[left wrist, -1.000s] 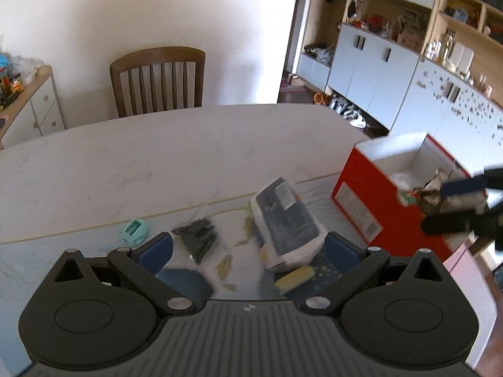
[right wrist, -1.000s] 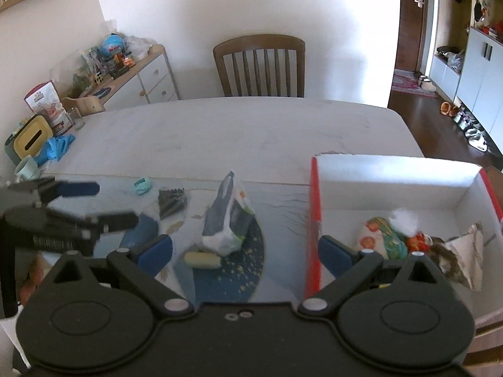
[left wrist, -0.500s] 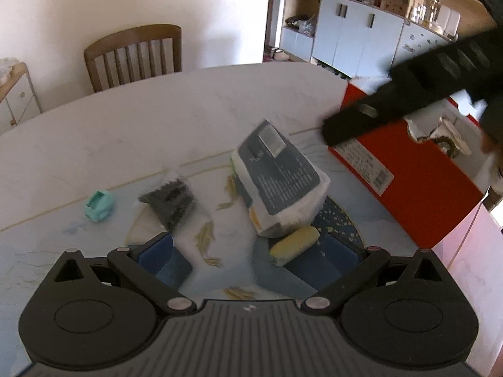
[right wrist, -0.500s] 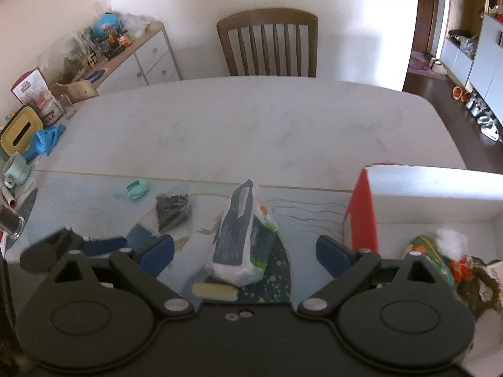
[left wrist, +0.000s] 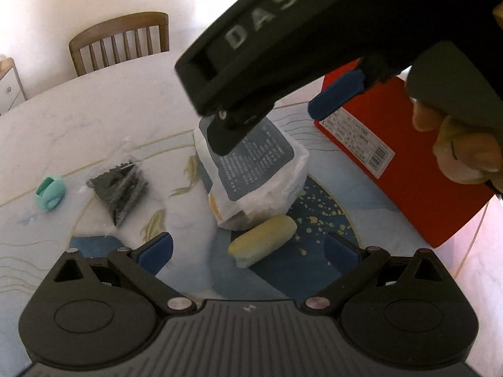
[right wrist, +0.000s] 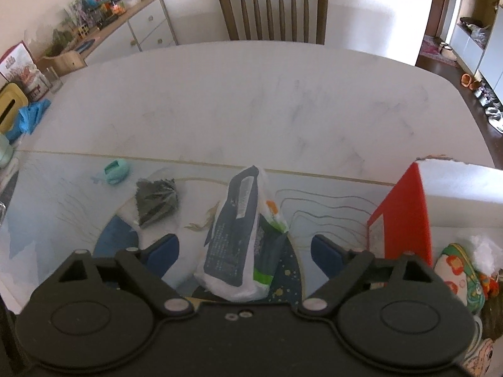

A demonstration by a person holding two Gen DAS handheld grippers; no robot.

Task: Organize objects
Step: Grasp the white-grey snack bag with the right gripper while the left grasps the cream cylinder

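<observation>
A white and dark-blue packet (left wrist: 254, 172) stands on the table mat, also seen in the right wrist view (right wrist: 242, 238). A yellow oblong piece (left wrist: 262, 240) lies in front of it. A clear bag of black bits (left wrist: 121, 185) (right wrist: 155, 198) and a small mint-green object (left wrist: 50, 192) (right wrist: 116, 171) lie to the left. The red box (left wrist: 405, 169) (right wrist: 405, 216) stands at the right, with toys inside. My left gripper (left wrist: 248, 249) is open, just short of the yellow piece. My right gripper (right wrist: 243, 253) is open, its jaws either side of the packet, and it crosses above the packet in the left wrist view (left wrist: 276, 125).
A wooden chair (right wrist: 273, 9) stands at the far side of the white table (right wrist: 251, 100). A sideboard with clutter (right wrist: 103, 22) is at the back left. A blue cloth (right wrist: 31, 116) and a yellow tin (right wrist: 9, 106) lie at the table's left edge.
My right gripper has swung left from the red box to over the packet. My left gripper has moved closer to the yellow piece. Both stayed open.
</observation>
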